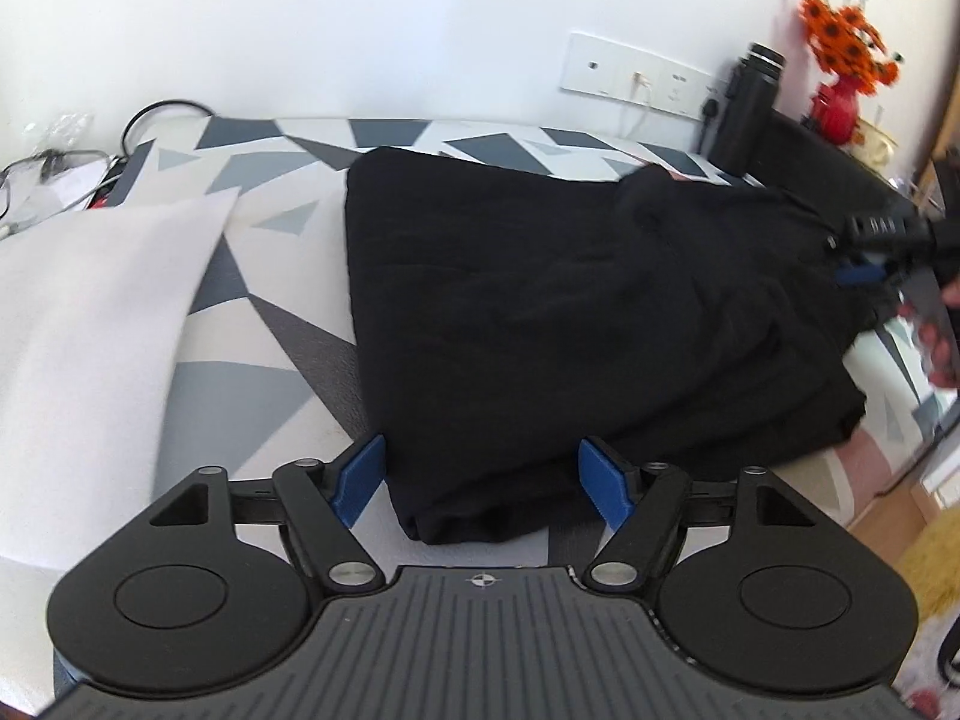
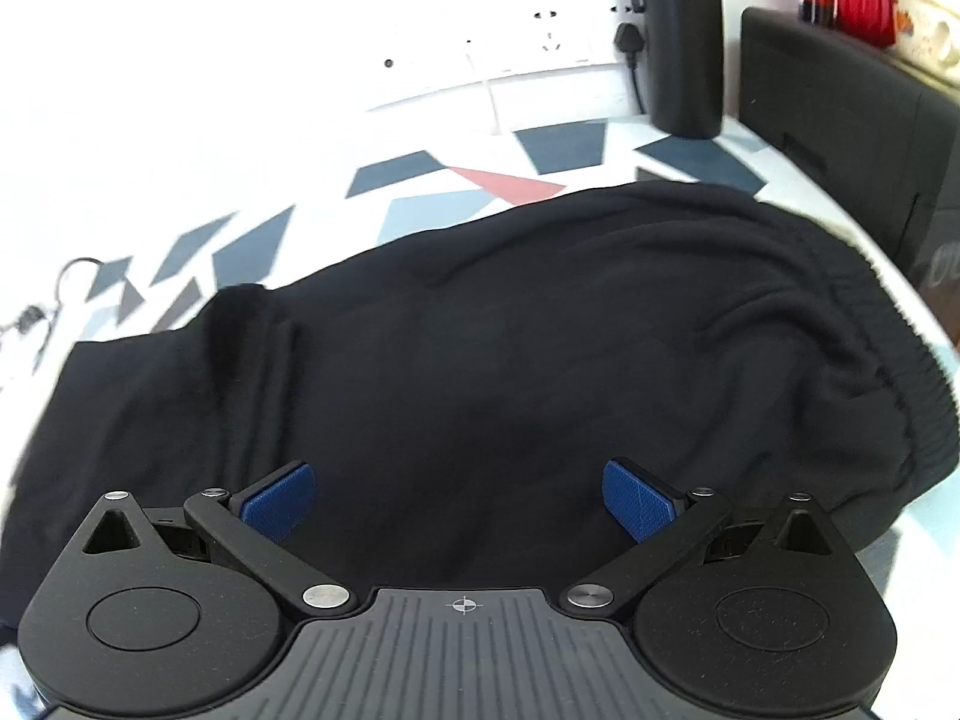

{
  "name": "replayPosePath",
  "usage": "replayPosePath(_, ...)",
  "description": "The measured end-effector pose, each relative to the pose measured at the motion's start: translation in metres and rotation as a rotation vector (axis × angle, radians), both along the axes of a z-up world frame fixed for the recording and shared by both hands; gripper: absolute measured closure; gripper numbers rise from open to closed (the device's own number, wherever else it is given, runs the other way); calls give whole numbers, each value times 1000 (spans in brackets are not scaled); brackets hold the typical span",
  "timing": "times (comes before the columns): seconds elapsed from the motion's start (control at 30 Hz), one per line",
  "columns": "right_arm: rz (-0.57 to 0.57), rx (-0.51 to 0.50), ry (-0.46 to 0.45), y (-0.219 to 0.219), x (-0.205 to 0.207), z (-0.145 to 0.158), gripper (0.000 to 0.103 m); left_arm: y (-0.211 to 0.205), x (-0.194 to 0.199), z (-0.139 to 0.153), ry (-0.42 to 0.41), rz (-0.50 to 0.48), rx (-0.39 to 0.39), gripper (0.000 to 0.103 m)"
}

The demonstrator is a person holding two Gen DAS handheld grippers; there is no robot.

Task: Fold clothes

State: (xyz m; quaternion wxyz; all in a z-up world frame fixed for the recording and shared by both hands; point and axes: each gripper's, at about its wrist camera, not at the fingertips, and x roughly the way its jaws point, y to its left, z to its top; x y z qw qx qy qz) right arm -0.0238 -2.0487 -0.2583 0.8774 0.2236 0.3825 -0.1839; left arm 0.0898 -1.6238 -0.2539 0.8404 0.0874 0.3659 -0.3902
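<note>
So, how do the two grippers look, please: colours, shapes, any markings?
Both alike: the left gripper and right gripper have black linkage arms with silver pivot screws, blue textured pads, round black discs each side, and a grey ribbed body bearing a small crosshair mark.

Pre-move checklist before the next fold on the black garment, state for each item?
1. Left gripper open: ok, jaws wide, straddling the near corner of the black garment.
2. Right gripper open: ok, nothing between its pads.
3. Garment free of both grippers: ok, neither is clamped on it.
4. Garment flat: not ok, the ribbed waistband end is bunched and wrinkled.
5. Fold path clear: cannot tell; the white foam sheet lies left, the black bottle stands behind.
6. Edges aligned: cannot tell, black on black.
</note>
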Motion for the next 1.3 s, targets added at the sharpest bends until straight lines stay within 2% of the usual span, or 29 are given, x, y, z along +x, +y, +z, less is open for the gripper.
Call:
replayPosePath(0.13,7,2,-26,16,-3,7,2,2,-2,-3,-18,-22,3,27)
replayPosePath(0.23,25,-4,-60,31,-6,14,26,8,-1,-7,-19,-20,21,27)
replayPosePath(0.3,64,10,-82,41,-5,18,46,15,-1,-8,-26,-20,27,27)
replayPosePath(0.37,112,22,-104,53,-3,20,52,20,1,-10,-38,-6,32,27)
replayPosePath(0.5,219,22,-103,82,10,19,52,24,9,-15,-43,39,23,26)
replayPosePath(0.63,291,23,-20,104,28,3,53,24,12,-19,-71,67,26,14)
replayPosePath(0.67,295,29,2,107,30,-1,62,25,13,-20,-70,80,19,14)
replayPosePath(0.7,295,42,8,107,30,-2,84,25,14,-20,-68,89,16,14)
replayPosePath(0.73,296,55,14,108,31,-4,93,26,15,-19,-68,97,12,18)
replayPosePath(0.77,292,58,-2,108,27,0,96,28,15,-18,-68,103,8,21)
replayPosePath(0.8,285,51,-40,108,20,8,97,30,17,-16,-63,107,1,26)
replayPosePath(0.87,273,39,-112,107,6,26,97,34,18,-14,-49,109,-13,27)
replayPosePath(0.97,280,32,-125,109,-14,44,97,34,19,-13,-32,102,-19,27)
replayPosePath(1.03,284,21,-74,113,-23,40,97,33,20,-15,-15,94,-20,27)
replayPosePath(1.13,248,52,39,113,-22,16,97,29,19,-16,-19,57,-11,27)
replayPosePath(1.2,236,60,62,114,-22,10,96,27,19,-15,-19,35,4,27)
replayPosePath(1.23,229,63,74,114,-22,8,94,27,19,-14,-10,26,0,27)
replayPosePath(1.27,225,57,77,112,-20,9,86,29,20,-14,2,19,-8,27)
replayPosePath(1.3,224,41,72,108,-17,14,71,30,21,-13,14,12,-17,27)
